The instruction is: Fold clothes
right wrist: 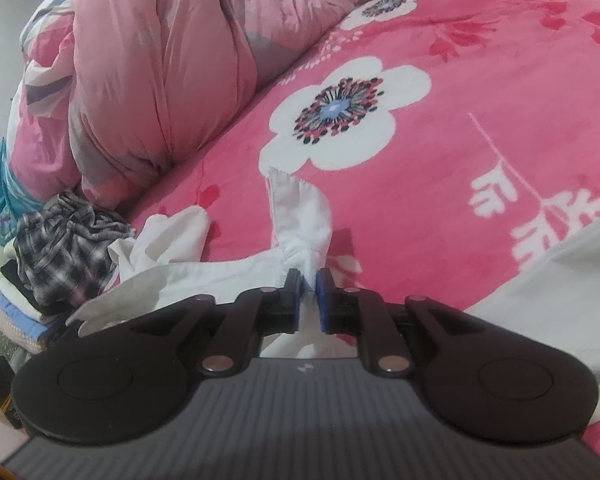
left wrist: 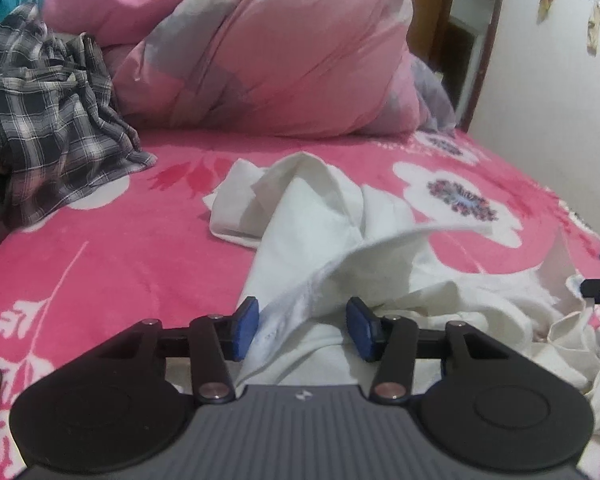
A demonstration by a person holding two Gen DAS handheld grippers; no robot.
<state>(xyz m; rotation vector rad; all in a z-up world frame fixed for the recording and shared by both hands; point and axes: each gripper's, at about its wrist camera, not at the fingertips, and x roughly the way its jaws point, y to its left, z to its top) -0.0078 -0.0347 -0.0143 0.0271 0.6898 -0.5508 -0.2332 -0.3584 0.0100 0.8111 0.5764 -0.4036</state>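
Shirt (left wrist: pixel 320 216), white, crumpled on bed (left wrist: pixel 120 264); left tongs (left wrist: pixel 302 328) apart around a fold; right tongs (right wrist: pixel 309 296) narrow, cloth between.

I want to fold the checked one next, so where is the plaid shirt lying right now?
In the left wrist view the plaid shirt lies crumpled at the far left of the bed, against the pink duvet and left of the white garment.

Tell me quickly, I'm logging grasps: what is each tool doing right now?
Left tool: open, white garment lying between its pads, not clamped.
Right tool: nearly closed around a bunched bit of the same white garment; whether it grips it cannot be told.
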